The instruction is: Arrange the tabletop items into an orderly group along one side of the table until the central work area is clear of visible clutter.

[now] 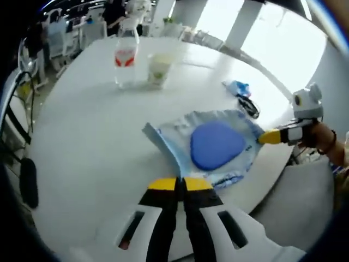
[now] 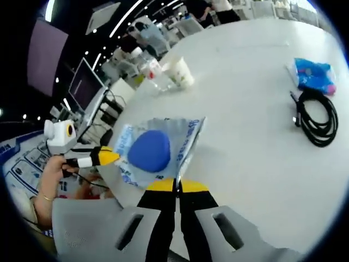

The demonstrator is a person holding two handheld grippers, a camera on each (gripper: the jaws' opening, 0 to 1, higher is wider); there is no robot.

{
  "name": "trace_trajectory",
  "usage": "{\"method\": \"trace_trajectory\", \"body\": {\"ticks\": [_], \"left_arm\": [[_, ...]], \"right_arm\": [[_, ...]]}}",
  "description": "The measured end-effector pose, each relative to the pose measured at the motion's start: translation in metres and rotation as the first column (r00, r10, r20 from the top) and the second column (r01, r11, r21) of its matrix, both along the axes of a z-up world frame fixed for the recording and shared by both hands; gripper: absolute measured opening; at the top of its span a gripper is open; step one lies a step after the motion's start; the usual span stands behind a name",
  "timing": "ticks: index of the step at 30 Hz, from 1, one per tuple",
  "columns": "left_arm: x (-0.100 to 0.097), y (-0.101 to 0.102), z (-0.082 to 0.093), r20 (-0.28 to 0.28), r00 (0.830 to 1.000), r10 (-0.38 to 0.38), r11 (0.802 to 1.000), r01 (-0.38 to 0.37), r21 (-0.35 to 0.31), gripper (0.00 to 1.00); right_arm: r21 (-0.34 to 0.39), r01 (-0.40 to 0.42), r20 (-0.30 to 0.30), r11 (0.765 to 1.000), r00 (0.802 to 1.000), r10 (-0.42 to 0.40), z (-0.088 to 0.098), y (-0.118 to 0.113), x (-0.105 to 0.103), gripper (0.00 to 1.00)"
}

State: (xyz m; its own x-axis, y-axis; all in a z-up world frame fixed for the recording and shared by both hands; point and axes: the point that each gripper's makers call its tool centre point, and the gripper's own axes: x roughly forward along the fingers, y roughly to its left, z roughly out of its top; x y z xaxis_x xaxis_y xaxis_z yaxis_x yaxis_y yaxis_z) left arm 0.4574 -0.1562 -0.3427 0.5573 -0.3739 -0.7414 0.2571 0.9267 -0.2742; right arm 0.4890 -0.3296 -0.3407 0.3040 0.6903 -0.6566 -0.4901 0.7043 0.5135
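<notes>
Gripping clear packet (image 1: 218, 143) with blue pad at desk (image 1: 92, 142) edge, both sets of jaws clenched on opposite corners; lifting level together, toward bottle (image 1: 125, 54) and cup (image 1: 159, 68).

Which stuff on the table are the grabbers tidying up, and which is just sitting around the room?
Being tidied:
left gripper and right gripper, both shut on the blue pouch
water bottle
cup
black cable
small blue packet

Just around:
monitor
chairs

light: bright, window glare on far side | shadows: soft | edges: fisheye-bent, blurred | background: dim
</notes>
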Motion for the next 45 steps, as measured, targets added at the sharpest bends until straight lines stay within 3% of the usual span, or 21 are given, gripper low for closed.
{"method": "trace_trajectory", "body": {"ticks": [11,27,29,34,41,45], "left_arm": [[0.024,-0.029,0.01,0.02,0.994,-0.107,0.994,0.106,0.008,0.0],[0.07,-0.061,0.019,0.051,0.988,-0.145,0.989,0.145,0.006,0.0],[0.08,-0.066,0.02,0.074,0.984,-0.163,0.986,0.161,0.032,0.0],[0.099,-0.072,0.016,0.078,0.984,-0.161,0.987,0.16,0.028,0.0],[0.126,-0.086,0.013,0.091,0.985,-0.144,0.99,0.144,-0.001,0.0],[0.145,-0.089,0.013,0.106,0.988,-0.112,0.993,0.114,-0.014,0.0]], "right_arm": [[0.024,0.087,0.019,0.996,0.996,-0.087,0.014,-0.028,0.025,0.01],[0.009,0.17,0.099,0.985,0.981,-0.17,0.033,-0.062,0.072,0.01],[0.013,0.191,0.104,0.981,0.976,-0.192,0.033,-0.067,0.081,0.01],[0.017,0.222,0.101,0.975,0.97,-0.223,0.033,-0.076,0.095,0.01],[-0.053,0.224,0.178,0.973,0.961,-0.212,0.03,-0.09,0.123,0.01],[-0.056,0.24,0.186,0.969,0.956,-0.226,0.027,-0.094,0.139,0.01]]}}
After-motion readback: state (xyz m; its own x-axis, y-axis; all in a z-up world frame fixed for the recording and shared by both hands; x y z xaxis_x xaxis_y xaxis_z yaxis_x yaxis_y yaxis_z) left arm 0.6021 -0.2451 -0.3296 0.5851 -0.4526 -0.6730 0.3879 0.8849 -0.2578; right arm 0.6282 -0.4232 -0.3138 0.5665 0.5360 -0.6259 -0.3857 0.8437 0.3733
